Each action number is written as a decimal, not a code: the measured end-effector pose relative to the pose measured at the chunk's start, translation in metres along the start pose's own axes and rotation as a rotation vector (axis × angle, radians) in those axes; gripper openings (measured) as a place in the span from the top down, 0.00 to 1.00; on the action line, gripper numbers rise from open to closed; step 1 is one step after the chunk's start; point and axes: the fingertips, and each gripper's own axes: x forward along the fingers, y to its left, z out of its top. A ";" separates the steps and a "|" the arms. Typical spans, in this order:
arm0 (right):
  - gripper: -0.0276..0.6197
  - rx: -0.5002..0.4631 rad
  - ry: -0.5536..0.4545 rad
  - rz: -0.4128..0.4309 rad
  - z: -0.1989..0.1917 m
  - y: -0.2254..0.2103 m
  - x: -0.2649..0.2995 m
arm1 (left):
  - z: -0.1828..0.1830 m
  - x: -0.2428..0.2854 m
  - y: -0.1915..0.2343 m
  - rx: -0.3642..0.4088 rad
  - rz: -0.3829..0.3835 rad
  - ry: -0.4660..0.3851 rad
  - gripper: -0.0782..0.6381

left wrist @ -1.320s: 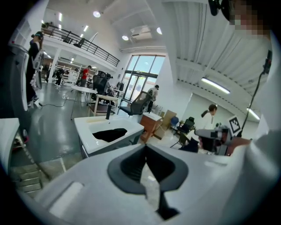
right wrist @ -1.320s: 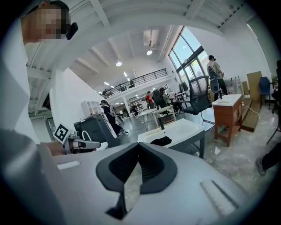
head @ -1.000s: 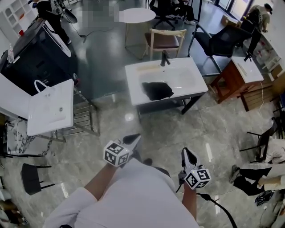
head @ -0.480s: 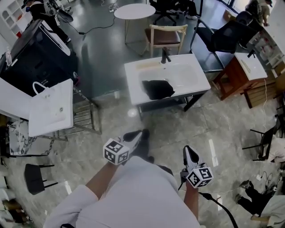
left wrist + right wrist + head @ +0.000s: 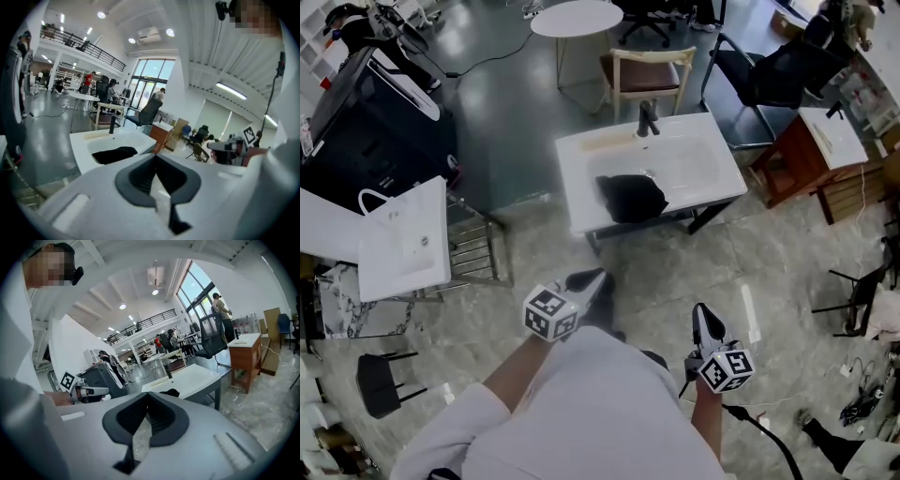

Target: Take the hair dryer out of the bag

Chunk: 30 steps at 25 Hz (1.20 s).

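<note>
A black bag (image 5: 630, 197) lies crumpled in the basin of a white sink table (image 5: 711, 178) ahead of me; no hair dryer shows. The bag also appears low and dark in the left gripper view (image 5: 114, 154) and small in the right gripper view (image 5: 169, 392). My left gripper (image 5: 587, 285) is held in front of my body, well short of the sink, jaws shut and empty. My right gripper (image 5: 704, 316) hangs to its right, also shut with nothing in it. Each gripper's jaws meet in a point in its own view (image 5: 154, 158) (image 5: 148, 395).
A second white sink (image 5: 403, 239) rests on a metal rack at the left. Behind the sink table stand a wooden chair (image 5: 642, 75), a round white table (image 5: 577, 17) and a black office chair (image 5: 769, 80). A wooden cabinet (image 5: 811, 150) is at the right.
Both grippers have moved forward across the marble floor toward the sink table, which now sits slightly closer in the head view. Their jaws stayed shut.
</note>
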 end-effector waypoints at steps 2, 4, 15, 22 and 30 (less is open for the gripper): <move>0.95 0.008 0.000 0.001 0.008 -0.005 0.014 | 0.009 0.011 0.010 0.009 -0.006 0.010 0.89; 0.95 0.010 0.001 0.002 0.017 -0.008 0.029 | 0.020 0.021 0.020 -0.003 -0.025 0.006 0.89; 0.95 0.017 0.005 -0.046 0.064 -0.024 0.112 | 0.071 0.071 0.089 -0.029 -0.119 0.017 0.89; 0.95 -0.005 0.016 -0.064 0.081 -0.027 0.162 | 0.088 0.090 0.128 -0.005 -0.154 0.044 0.89; 0.95 -0.064 0.036 -0.061 0.099 -0.023 0.209 | 0.093 0.096 0.169 -0.017 -0.164 0.070 0.89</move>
